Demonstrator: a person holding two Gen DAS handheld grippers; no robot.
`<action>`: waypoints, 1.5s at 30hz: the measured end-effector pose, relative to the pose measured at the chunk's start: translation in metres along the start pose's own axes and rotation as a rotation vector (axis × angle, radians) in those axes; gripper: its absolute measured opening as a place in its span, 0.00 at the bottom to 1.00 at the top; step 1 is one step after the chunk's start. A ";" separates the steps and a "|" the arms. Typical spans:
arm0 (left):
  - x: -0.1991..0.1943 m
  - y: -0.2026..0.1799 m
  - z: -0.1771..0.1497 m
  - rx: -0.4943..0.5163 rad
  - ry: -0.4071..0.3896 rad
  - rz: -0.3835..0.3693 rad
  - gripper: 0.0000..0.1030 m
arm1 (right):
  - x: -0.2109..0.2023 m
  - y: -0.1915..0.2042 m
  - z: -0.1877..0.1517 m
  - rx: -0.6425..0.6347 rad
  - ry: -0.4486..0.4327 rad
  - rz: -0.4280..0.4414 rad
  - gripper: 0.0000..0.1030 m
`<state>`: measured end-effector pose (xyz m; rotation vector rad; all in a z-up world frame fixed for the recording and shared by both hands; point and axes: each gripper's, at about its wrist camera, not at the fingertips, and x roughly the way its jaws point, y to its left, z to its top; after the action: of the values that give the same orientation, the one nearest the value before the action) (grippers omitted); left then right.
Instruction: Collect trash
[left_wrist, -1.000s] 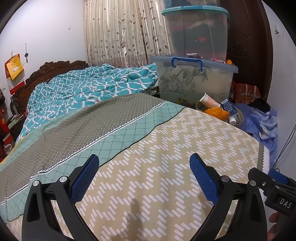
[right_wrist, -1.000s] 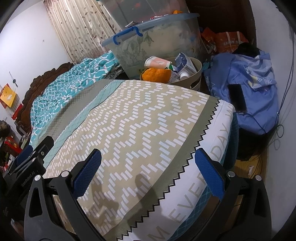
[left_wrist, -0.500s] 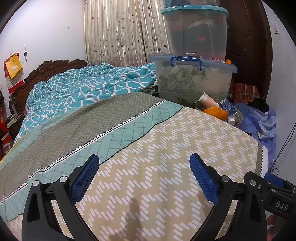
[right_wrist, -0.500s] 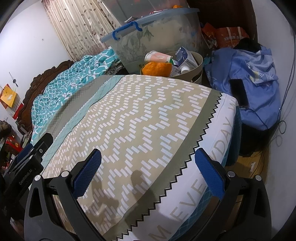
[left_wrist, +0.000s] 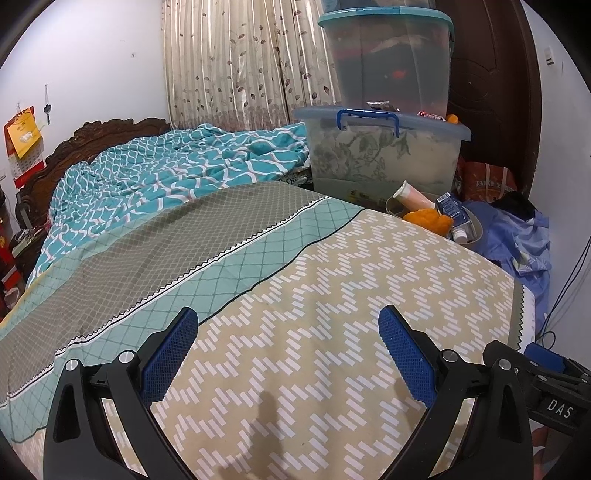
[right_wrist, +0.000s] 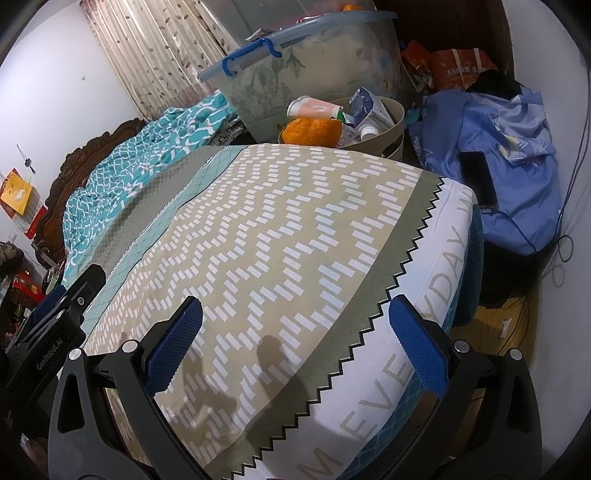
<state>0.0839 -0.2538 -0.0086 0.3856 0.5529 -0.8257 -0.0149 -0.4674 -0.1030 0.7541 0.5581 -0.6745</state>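
Note:
A beige round bin (right_wrist: 392, 117) stands past the far edge of the bed and holds trash: an orange peel (right_wrist: 311, 131), a pink-and-white cup (right_wrist: 314, 108), a blue-white carton (right_wrist: 367, 106) and a small white bottle (right_wrist: 367, 132). The bin also shows in the left wrist view (left_wrist: 474, 230) with the peel (left_wrist: 428, 218) and the cup (left_wrist: 412, 196). My left gripper (left_wrist: 288, 354) is open and empty above the patterned bedspread (left_wrist: 332, 295). My right gripper (right_wrist: 295, 339) is open and empty over the bed's near corner (right_wrist: 388, 350).
Stacked clear storage boxes (left_wrist: 384, 155) stand behind the bin. A crumpled teal quilt (left_wrist: 166, 177) lies at the head of the bed. A blue cloth pile (right_wrist: 498, 147) with a black phone (right_wrist: 476, 177) and cables lies right of the bed. Bare floor (right_wrist: 495, 332) at right.
Both grippers have drifted slightly back and up over the bed; the bin sits a little farther away in view. Both stay open and empty.

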 end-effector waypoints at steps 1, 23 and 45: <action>0.000 -0.001 -0.001 0.000 0.003 -0.004 0.92 | 0.000 0.000 0.000 0.000 0.001 0.000 0.97; 0.012 0.006 0.000 -0.011 0.064 -0.047 0.92 | 0.000 -0.001 -0.002 0.003 -0.008 -0.002 0.97; 0.011 0.010 0.000 -0.014 0.058 -0.026 0.92 | -0.002 -0.001 -0.001 0.007 -0.007 0.001 0.97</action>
<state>0.0975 -0.2538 -0.0137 0.3915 0.6185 -0.8374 -0.0173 -0.4668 -0.1025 0.7580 0.5499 -0.6784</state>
